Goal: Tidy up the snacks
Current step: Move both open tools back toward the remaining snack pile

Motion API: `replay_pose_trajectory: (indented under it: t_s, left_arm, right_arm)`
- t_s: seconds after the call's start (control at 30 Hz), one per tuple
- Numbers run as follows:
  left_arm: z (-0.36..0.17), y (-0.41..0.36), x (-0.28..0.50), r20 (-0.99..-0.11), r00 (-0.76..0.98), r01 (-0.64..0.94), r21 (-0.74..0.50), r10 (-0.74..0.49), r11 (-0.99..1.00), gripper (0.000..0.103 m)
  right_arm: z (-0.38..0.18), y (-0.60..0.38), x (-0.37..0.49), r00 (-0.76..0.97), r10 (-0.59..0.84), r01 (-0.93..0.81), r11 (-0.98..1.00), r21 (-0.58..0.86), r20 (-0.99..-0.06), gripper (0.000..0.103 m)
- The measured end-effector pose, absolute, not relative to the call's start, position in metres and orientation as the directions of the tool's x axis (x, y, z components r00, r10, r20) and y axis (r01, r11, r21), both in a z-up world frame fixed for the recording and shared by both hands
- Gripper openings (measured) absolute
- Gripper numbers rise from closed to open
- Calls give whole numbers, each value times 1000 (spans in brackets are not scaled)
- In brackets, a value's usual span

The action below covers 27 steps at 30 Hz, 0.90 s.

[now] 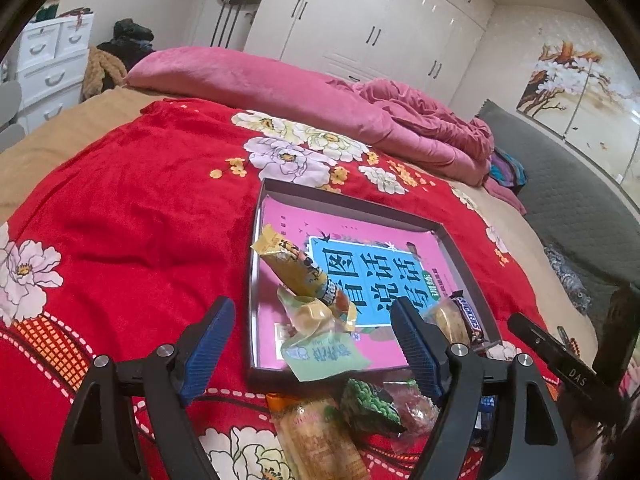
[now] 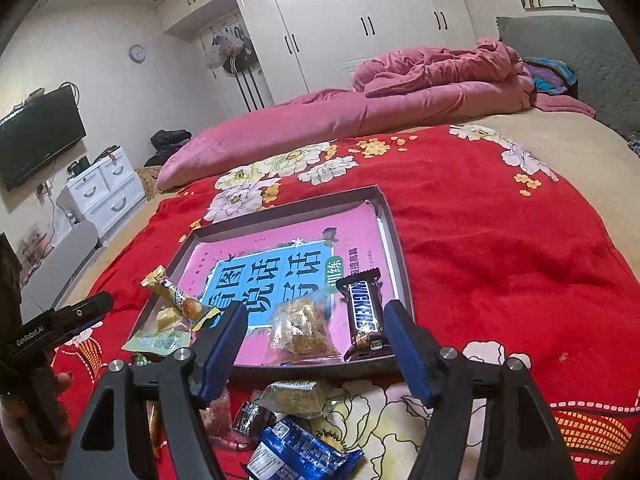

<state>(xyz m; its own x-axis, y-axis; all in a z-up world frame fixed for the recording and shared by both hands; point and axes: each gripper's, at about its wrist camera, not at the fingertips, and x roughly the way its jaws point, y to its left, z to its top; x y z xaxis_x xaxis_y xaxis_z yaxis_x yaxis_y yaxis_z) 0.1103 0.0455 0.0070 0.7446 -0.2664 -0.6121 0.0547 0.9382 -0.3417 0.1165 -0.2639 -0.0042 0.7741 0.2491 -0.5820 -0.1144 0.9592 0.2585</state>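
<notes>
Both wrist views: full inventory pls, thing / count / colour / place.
tray: 1, grey shallow box, on the red blanket
book: 1, pink with blue title panel, flat in the tray
Snickers bar: 1, brown, tray's near right corner
clear-wrapped snack: 1, golden, in the tray left of the Snickers bar
yellow stick snack: 1, yellow, tray's left side, propped on other packets
pale green packet: 1, over the tray's near left rim
loose snacks: several, green, blue, dark, orange, on the blanket before the tray
red blanket: 1, floral, on the bed
pink quilt: 1, behind
left claw: open, empty
right claw: open, empty
</notes>
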Motion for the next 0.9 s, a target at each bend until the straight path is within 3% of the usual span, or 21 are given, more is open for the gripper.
replay_pose_trajectory:
  t_s: [0.9]
  left_arm:
    - [5, 17, 86, -654, 697, 131, -286, -293, 949, 81]
  right_arm:
    - [-6, -240, 95, 739, 266, -167, 962, 215, -619, 71]
